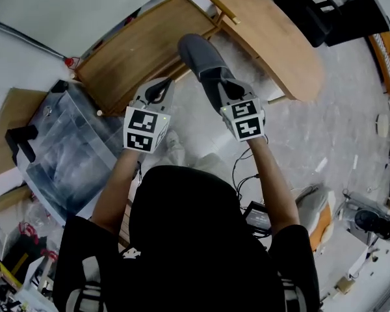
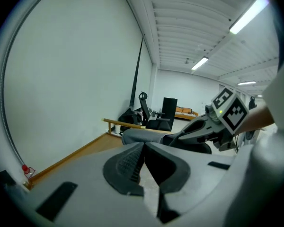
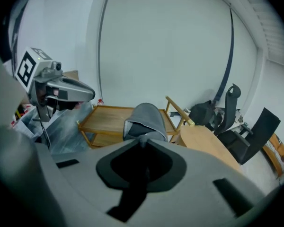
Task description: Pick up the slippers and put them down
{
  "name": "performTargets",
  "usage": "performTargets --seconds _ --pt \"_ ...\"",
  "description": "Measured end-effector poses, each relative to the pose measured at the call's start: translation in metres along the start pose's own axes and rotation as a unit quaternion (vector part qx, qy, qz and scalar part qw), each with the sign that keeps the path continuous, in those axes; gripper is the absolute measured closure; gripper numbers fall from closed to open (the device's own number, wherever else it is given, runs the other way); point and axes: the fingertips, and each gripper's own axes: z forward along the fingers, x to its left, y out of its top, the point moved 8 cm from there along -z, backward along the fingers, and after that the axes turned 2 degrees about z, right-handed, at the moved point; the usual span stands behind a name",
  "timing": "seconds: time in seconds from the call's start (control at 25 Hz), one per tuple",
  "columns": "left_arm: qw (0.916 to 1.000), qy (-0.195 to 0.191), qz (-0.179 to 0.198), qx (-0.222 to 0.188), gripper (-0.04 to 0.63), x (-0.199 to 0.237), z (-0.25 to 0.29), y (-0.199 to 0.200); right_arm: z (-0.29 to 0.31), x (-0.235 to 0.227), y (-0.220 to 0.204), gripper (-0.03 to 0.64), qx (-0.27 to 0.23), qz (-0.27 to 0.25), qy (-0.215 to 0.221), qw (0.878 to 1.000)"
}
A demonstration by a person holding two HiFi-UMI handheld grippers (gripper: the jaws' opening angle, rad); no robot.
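Grey soft fabric slipper (image 1: 205, 60) hangs in the air above the right end of the low light-wood two-tier shelf (image 1: 140, 51), its rounded toe pointing away from the person. The right gripper (image 1: 214, 83) has clamped on the slipper's open heel edge; in the right gripper view the jaws stand pinched on that rim, and the rest of the slipper (image 3: 144, 119) sticks out beyond them, in front of the shelf (image 3: 111, 117).

The left gripper (image 1: 157, 86) is held up over the near edge of the same shelf, level with the right one and well apart from the slipper. In the left gripper view its jaws are pressed together with nothing between them (the ribbed pads meet in a single seam), and the slipper (image 2: 142, 135) and the right gripper (image 2: 175, 138) show beyond them to the right.

A curved light-wood tabletop (image 1: 273, 38) lies just right of the shelf, its edge touching the shelf's raised rail. A crumpled clear plastic bag (image 1: 71, 148) sits on the floor just to the shelf's near left side. Black office chairs (image 3: 246, 126) stand beyond the tabletop, further from the shelf.
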Motion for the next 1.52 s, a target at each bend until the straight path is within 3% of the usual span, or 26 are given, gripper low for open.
performTargets --seconds 0.32,0.88,1.28,1.52 --pt "0.9989 -0.037 0.029 0.008 0.589 -0.064 0.025 0.010 -0.053 -0.037 -0.048 0.598 -0.002 0.046 -0.032 0.998" --pt "0.9965 -0.066 0.041 0.030 0.589 -0.186 0.044 -0.009 -0.128 -0.075 -0.138 0.598 -0.003 0.089 -0.038 0.995" --pt "0.9962 -0.070 0.038 0.036 0.589 -0.225 0.062 -0.052 -0.137 -0.082 -0.198 0.598 0.006 0.098 -0.036 0.994" --pt "0.9962 -0.043 0.068 0.032 0.589 -0.220 0.072 -0.084 -0.130 -0.079 -0.230 0.598 -0.004 0.105 -0.029 0.994"
